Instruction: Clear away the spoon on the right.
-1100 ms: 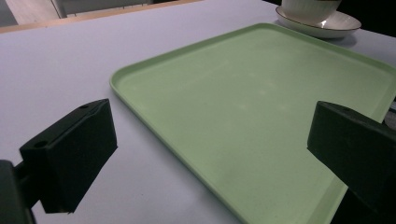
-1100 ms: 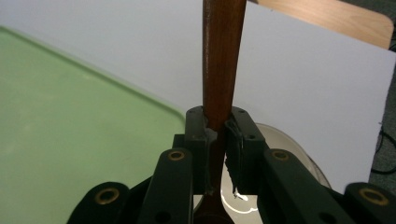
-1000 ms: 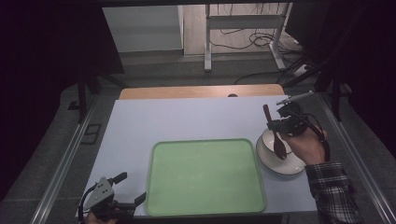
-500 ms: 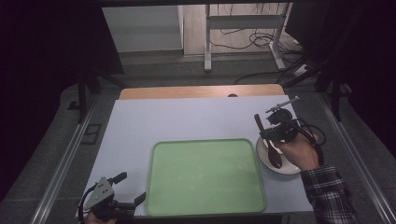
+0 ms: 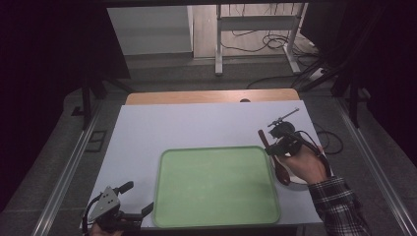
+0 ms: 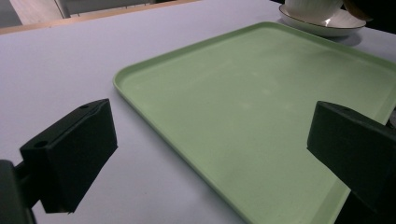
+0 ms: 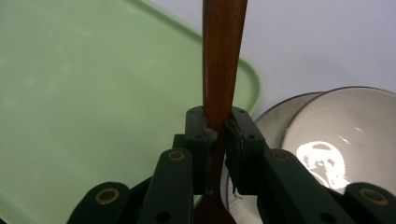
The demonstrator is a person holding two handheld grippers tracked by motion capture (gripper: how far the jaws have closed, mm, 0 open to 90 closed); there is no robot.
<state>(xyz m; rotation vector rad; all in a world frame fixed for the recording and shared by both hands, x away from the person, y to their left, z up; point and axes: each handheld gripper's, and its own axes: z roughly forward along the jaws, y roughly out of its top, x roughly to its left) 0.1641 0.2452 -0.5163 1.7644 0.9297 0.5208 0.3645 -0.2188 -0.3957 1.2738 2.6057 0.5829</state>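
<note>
My right gripper [image 7: 215, 128] clamped the wooden spoon [image 7: 222, 56] above the tray's [image 5: 216, 216] edge; my left gripper [image 5: 129, 201] sat open.

Overhead and gripper views sharing tray [image 5: 216, 187]

We see the cup [image 6: 312, 6] cut off by the left gripper view's top edge, while the wooden spoon [image 7: 222, 56] runs off the right gripper view's top and bottom edges.
</note>
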